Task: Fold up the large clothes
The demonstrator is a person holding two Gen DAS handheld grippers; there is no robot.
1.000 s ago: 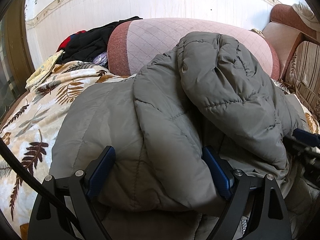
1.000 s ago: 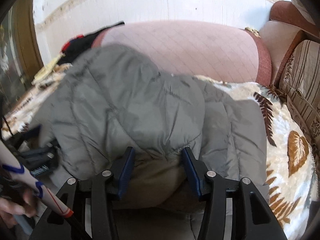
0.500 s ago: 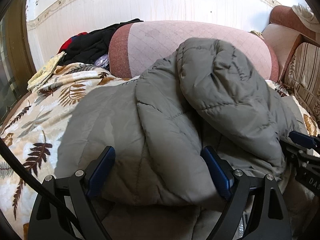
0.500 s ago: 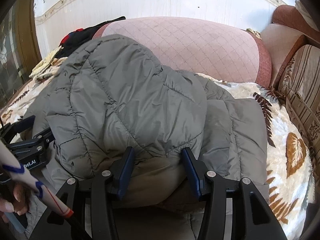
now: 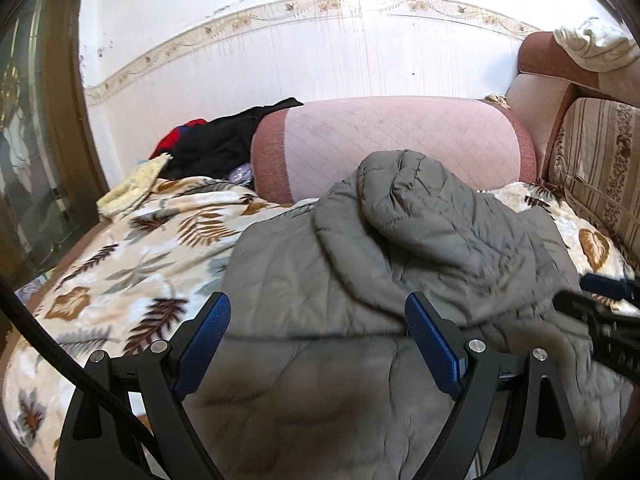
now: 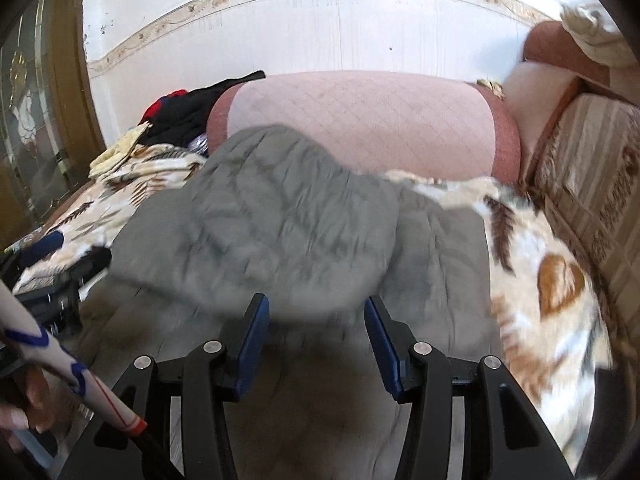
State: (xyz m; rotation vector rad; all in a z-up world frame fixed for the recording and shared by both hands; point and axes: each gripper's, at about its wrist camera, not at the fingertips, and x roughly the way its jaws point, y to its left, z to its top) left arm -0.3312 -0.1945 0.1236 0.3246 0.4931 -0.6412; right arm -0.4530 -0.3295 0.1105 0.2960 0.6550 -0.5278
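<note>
The grey quilted puffer jacket [image 5: 400, 256] is seen partly folded on the leaf-patterned blanket [image 5: 132, 264] before the pink bolster [image 5: 384, 140], with both the left claw [image 5: 316, 340] and right claw [image 6: 316, 336] spread wide and empty, and further folding is judged left.

My left tool [image 5: 318, 332] has its jaws spread wide, nothing clamped between the blue pads [image 5: 430, 340]. My right tool [image 6: 316, 334] is likewise parted, gripping nothing. Both point forward, side by side, level.

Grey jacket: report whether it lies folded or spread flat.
Partly folded: the grey jacket has its upper layer doubled over the lower one on the leaf-print blanket.
</note>
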